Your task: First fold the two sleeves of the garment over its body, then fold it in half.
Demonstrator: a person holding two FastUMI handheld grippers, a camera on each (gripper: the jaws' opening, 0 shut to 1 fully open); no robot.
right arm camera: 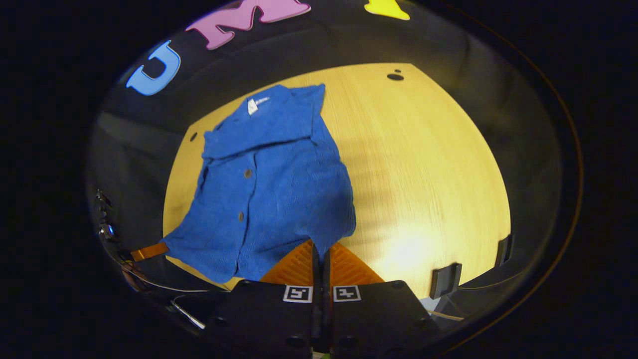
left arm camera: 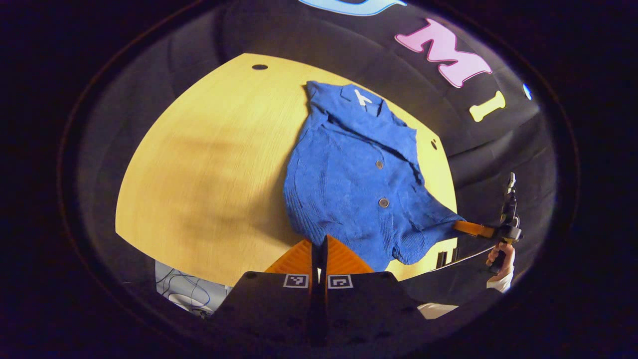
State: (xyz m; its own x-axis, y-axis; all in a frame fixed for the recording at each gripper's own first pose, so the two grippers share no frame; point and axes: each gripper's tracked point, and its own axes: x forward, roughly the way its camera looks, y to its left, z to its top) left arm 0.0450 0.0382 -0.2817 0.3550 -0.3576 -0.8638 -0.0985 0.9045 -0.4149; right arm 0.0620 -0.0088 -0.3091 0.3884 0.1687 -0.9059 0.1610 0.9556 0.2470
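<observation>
left gripper view: left gripper clamped on hem corner of blue garment on table | right gripper view: right gripper pinching other hem corner – sleeves look tucked, half-fold pending

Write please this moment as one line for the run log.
garment: blue buttoned shirt, sleeves folded in | left gripper: shut on hem corner | right gripper: shut on other hem corner | table
</observation>
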